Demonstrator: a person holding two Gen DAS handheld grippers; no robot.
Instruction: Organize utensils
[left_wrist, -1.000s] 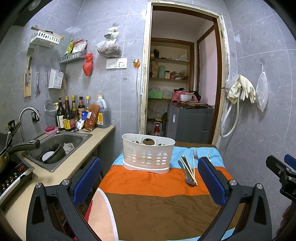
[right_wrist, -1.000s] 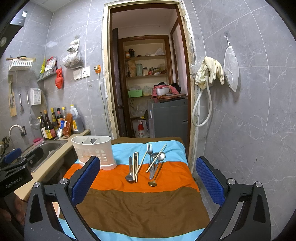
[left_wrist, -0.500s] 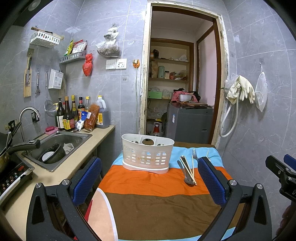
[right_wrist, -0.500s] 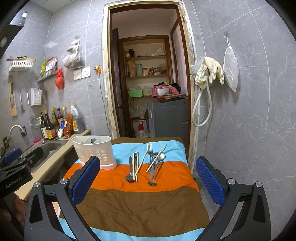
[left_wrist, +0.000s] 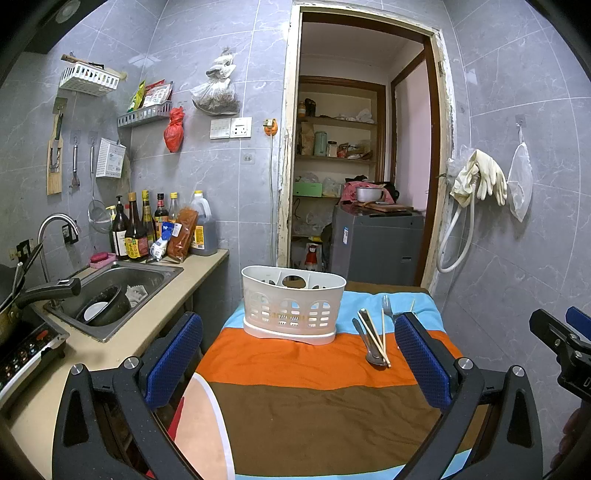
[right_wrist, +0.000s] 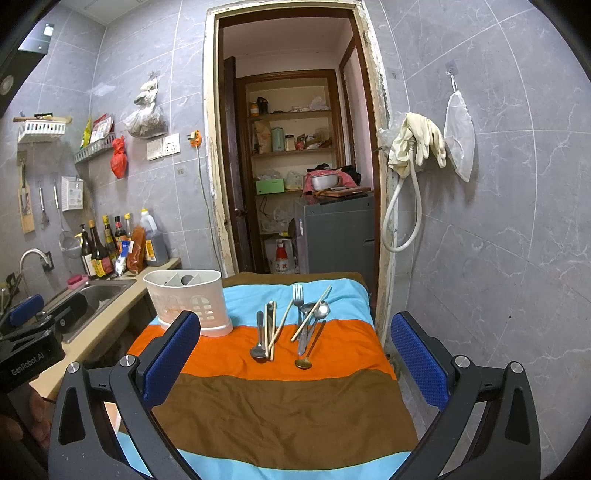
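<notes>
A white slotted utensil caddy (left_wrist: 291, 302) stands on the striped cloth (left_wrist: 314, 402), also seen in the right wrist view (right_wrist: 188, 295). Right of it lie loose utensils: a steel spoon (right_wrist: 258, 338), chopsticks (right_wrist: 282, 323), a fork (right_wrist: 297, 295), more spoons (right_wrist: 314, 314) and a gold spoon (right_wrist: 308, 352). In the left wrist view the spoon and chopsticks (left_wrist: 373, 338) show beside the right finger. My left gripper (left_wrist: 299, 362) is open and empty, short of the caddy. My right gripper (right_wrist: 295, 362) is open and empty, short of the utensils.
A counter with a sink (left_wrist: 110, 291), bottles (left_wrist: 147, 229) and a pan handle (left_wrist: 44, 291) runs along the left. A doorway with a grey appliance (left_wrist: 376, 240) is behind the table. A tiled wall (right_wrist: 498, 258) with a hose and gloves is close on the right.
</notes>
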